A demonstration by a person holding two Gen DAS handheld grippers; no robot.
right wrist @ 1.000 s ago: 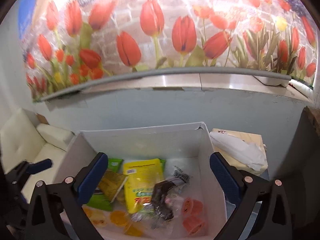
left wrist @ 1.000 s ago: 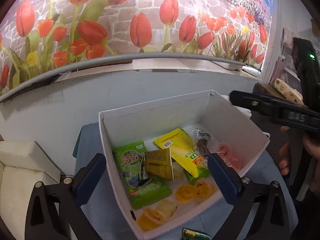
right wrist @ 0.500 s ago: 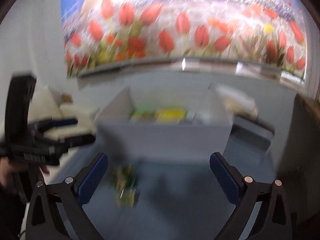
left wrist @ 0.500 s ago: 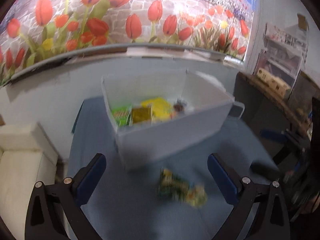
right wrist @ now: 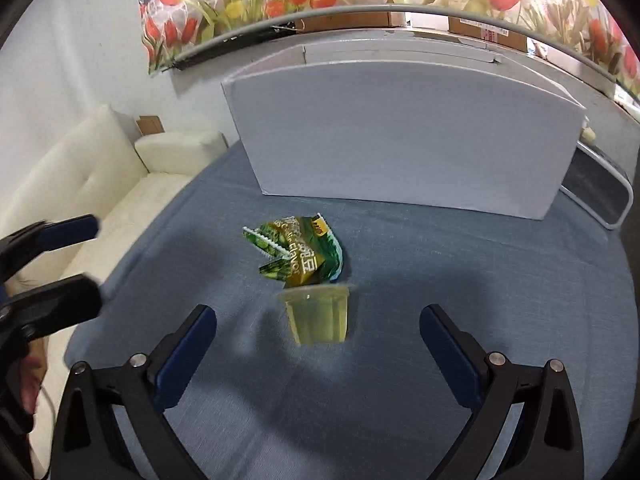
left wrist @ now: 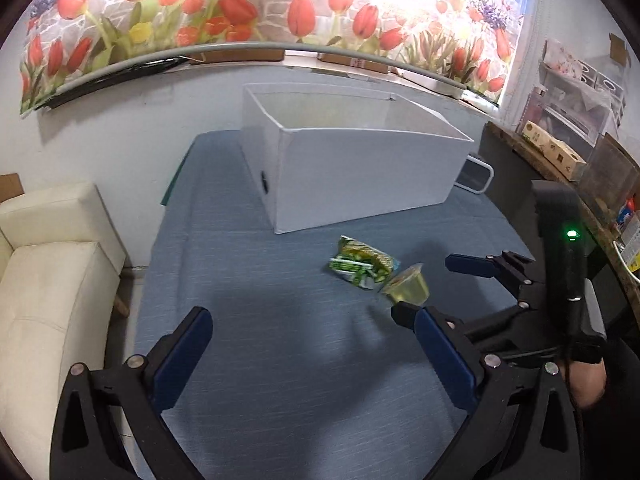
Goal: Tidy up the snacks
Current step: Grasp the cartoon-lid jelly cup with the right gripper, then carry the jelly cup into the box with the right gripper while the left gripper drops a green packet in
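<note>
A yellow-green jelly cup [right wrist: 318,314] lies on the blue cloth, with a crumpled green snack packet [right wrist: 302,254] just behind it. Both also show in the left wrist view, the cup [left wrist: 406,290] to the right of the packet [left wrist: 362,266]. A white box [left wrist: 360,172] stands behind them; its contents are hidden by its wall [right wrist: 404,132]. My right gripper [right wrist: 318,338] is open, with the cup between and just ahead of its fingers. My left gripper [left wrist: 312,346] is open and empty over bare cloth, left of the snacks. Each gripper shows in the other's view, the right one [left wrist: 436,292] by the cup, the left one [right wrist: 76,264] at the left edge.
The blue cloth [left wrist: 280,320] covers the table. A cream sofa [left wrist: 48,280] stands to the left. A tulip mural wall [left wrist: 280,8] runs behind. A dark shelf with boxes [left wrist: 560,160] is on the right, and a white-rimmed object [right wrist: 600,196] sits right of the box.
Both grippers have pulled back from above the box and dropped low over the cloth. The snacks inside the box are now hidden. The right gripper now frames the jelly cup.
</note>
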